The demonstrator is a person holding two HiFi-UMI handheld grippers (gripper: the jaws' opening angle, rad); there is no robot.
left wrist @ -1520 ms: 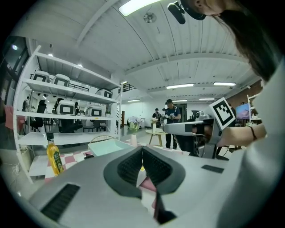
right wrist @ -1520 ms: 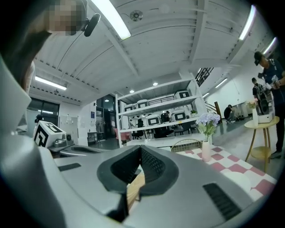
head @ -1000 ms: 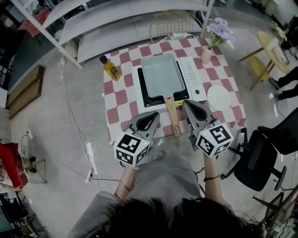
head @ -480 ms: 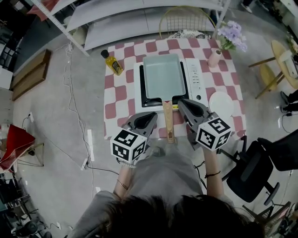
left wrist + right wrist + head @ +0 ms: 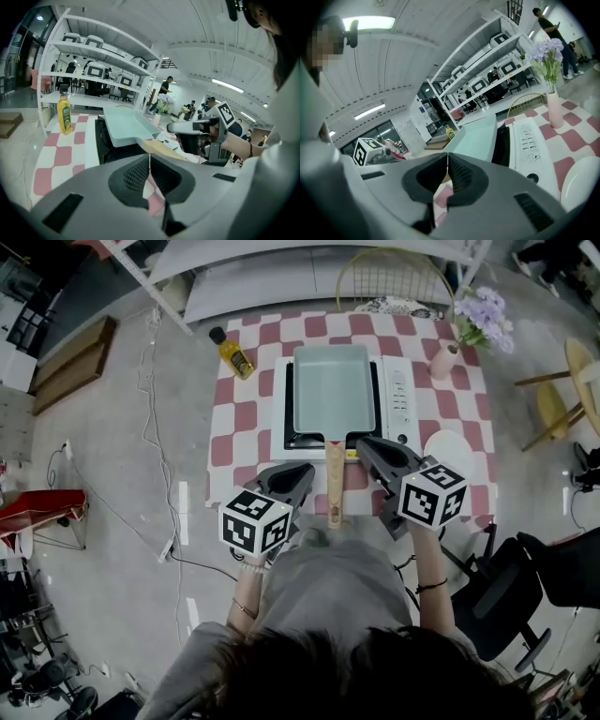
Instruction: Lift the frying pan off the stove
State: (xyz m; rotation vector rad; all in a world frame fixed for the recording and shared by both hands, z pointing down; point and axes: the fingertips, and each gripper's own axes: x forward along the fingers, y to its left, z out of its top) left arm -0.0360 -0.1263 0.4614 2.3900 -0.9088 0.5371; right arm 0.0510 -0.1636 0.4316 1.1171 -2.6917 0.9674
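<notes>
A pale green rectangular frying pan (image 5: 332, 390) sits on the white stove (image 5: 398, 399), its wooden handle (image 5: 333, 482) pointing toward me over the checked table (image 5: 239, 413). My left gripper (image 5: 302, 472) is shut and empty, just left of the handle near the table's front edge. My right gripper (image 5: 364, 443) is shut and empty too, just right of the handle where it joins the pan. In the left gripper view the pan (image 5: 123, 125) and handle (image 5: 161, 149) lie ahead of the shut jaws. The right gripper view shows the pan (image 5: 476, 136) and stove (image 5: 530, 143).
A yellow oil bottle (image 5: 232, 352) stands at the table's back left, a pink vase with purple flowers (image 5: 444, 357) at the back right, a white plate (image 5: 450, 447) at the right front. A wire basket (image 5: 398, 282) is behind the table. A black office chair (image 5: 511, 587) stands to my right.
Both grippers have sunk and come a little closer to the pan's handle, rolling slightly. The head view has shifted, so the table sits higher in the picture. The pan has not moved.
</notes>
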